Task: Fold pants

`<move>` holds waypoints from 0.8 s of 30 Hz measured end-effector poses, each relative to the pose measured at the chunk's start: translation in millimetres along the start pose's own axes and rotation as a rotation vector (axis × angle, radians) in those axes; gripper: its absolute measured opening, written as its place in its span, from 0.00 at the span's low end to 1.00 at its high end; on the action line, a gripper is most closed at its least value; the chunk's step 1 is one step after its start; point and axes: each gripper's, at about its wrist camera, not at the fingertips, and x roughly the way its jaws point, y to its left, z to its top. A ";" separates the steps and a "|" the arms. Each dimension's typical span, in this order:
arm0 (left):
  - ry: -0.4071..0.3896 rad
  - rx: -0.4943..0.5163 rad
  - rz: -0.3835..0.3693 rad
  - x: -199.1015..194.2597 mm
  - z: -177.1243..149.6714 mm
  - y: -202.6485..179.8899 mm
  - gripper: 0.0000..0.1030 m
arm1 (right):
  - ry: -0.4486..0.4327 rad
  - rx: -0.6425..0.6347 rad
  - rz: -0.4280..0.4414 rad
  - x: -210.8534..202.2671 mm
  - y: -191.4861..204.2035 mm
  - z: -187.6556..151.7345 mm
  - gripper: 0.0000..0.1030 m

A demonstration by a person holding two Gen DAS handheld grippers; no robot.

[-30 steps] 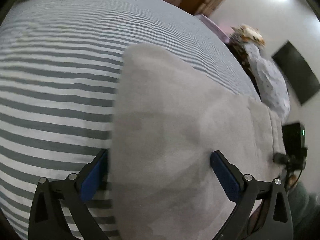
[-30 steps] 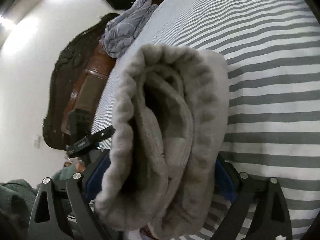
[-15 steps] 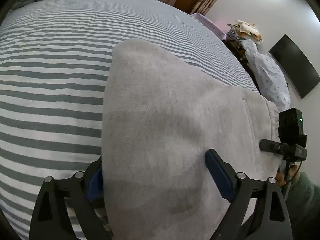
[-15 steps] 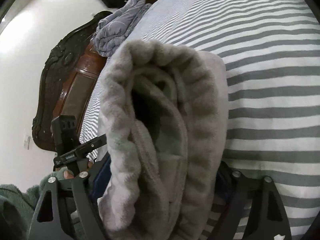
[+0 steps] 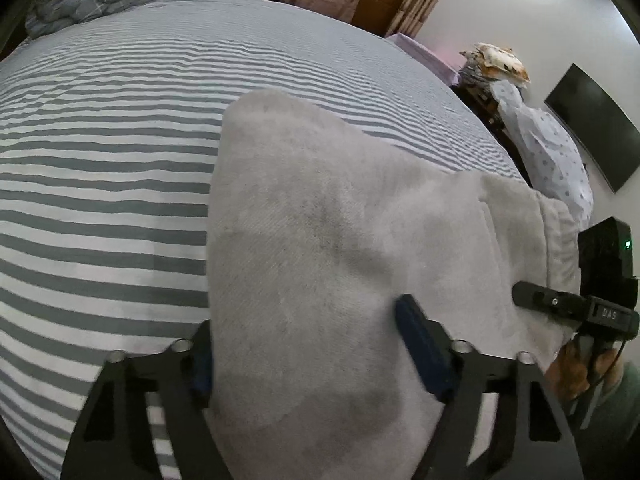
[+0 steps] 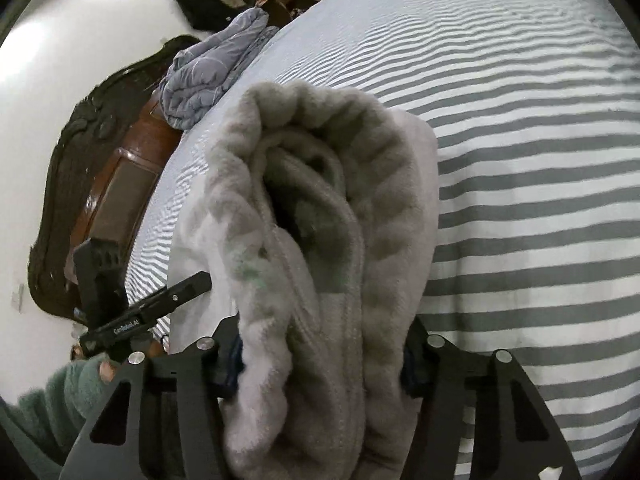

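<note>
Both tools are gripping the grey fleece pants over the striped bed, presumably to carry a fold across without the layers slipping. The left tool is pinching a broad flat panel that is spreading ahead of it, its 2 blue pads pressing in from either side. The right tool is clamping the bunched elastic waistband, which is curling just ahead of its tips. Only the right view is showing that rolled edge and inner layers; the left view is showing the smooth outer face and the far hem.
</note>
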 end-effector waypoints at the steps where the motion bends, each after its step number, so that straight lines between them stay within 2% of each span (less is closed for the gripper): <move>1: -0.009 -0.005 0.013 -3.7 0.3 -2.0 0.59 | 0.001 0.012 0.005 -0.6 -1.2 1.3 0.51; 5: -0.011 -0.035 0.051 -9.2 0.4 -4.9 0.44 | -0.002 0.009 -0.011 -5.1 6.0 3.3 0.49; 8: -0.006 -0.044 0.089 -12.9 2.9 -7.1 0.36 | -0.007 0.009 -0.031 -9.7 9.2 1.8 0.48; 16: 0.000 -0.053 0.142 -21.8 6.2 -15.3 0.27 | -0.021 0.028 -0.048 -20.8 22.4 1.1 0.45; 24: -0.021 -0.056 0.121 -34.9 13.8 -21.4 0.22 | -0.032 0.052 -0.042 -33.1 32.7 1.2 0.43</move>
